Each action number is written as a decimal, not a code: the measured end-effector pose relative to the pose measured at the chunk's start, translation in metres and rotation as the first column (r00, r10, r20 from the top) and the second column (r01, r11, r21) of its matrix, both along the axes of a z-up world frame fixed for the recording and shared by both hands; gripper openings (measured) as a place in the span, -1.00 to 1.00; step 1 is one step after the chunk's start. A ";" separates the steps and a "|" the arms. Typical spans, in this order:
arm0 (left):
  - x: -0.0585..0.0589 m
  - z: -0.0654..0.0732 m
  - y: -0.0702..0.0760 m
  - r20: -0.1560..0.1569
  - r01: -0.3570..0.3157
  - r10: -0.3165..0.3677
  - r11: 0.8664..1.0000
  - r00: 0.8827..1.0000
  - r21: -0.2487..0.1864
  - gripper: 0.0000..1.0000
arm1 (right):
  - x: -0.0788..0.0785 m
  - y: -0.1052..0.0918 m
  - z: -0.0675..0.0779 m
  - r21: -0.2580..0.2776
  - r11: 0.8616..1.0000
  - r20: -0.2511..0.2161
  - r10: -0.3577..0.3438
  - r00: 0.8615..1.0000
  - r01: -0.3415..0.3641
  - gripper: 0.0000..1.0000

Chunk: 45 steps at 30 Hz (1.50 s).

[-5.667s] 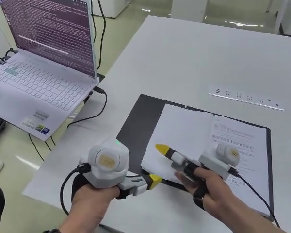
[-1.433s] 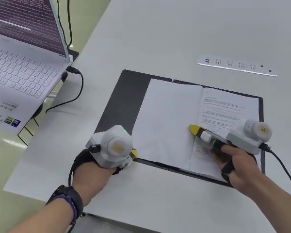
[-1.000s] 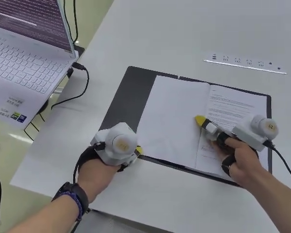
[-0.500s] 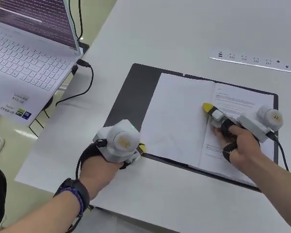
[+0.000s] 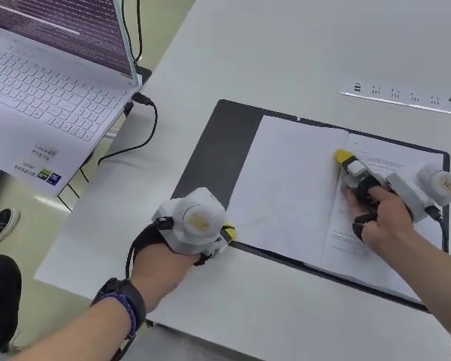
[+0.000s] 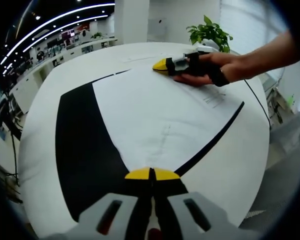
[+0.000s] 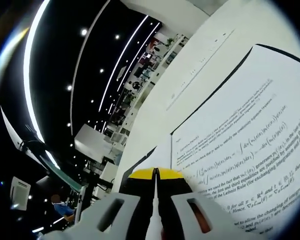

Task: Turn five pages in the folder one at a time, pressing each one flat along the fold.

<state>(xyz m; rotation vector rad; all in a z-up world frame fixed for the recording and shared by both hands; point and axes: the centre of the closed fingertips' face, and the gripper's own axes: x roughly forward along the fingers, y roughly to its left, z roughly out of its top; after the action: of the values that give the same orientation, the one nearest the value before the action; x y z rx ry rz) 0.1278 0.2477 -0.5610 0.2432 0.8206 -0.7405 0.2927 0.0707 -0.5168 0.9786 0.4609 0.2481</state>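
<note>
At the fold (image 5: 332,218) of the open folder (image 5: 210,154), towards its far end, the right gripper (image 5: 344,159) has its yellow tips down on the paper. Its two jaws are pressed together with nothing between them, as the right gripper view shows. There the tips sit on the inner margin of the printed page (image 7: 240,145), just beside the crease. The right hand (image 5: 383,214) behind it lies over that printed page on the folder's right half.

The left gripper (image 6: 151,174) is also closed, jaw against jaw and holding nothing. Its tips are at the folder's near edge, over the black cover just by the near left corner of the blank page (image 6: 160,110). Whether they touch the cover cannot be told. The left hand (image 5: 161,263) wears a dark wristband (image 5: 122,295) and reaches in from the near side of the folder.

The blank page lies flat across the middle of the folder and meets the printed page at the fold. A strip of bare black cover shows to its left.

The folder rests on a white table (image 5: 286,60). Beyond the folder's far edge, and apart from it, lies a white power strip (image 5: 406,100). Well to the left of the folder stands an open laptop (image 5: 45,98), with a black cable (image 5: 135,147) curling from its side towards the folder. In the left gripper view a green plant (image 6: 209,33) stands far beyond the folder.
</note>
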 end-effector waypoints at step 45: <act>-0.001 0.000 0.000 0.011 0.004 -0.004 1.000 1.000 0.000 -1.00 | 0.048 -0.013 -0.031 -0.052 0.997 0.021 0.060 0.998 -0.059 -1.00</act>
<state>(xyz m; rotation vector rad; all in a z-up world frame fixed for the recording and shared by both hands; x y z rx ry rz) 0.1272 0.2477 -0.5610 0.2489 0.8095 -0.7421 0.3409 0.0577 -0.5481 0.9119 0.4739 0.2990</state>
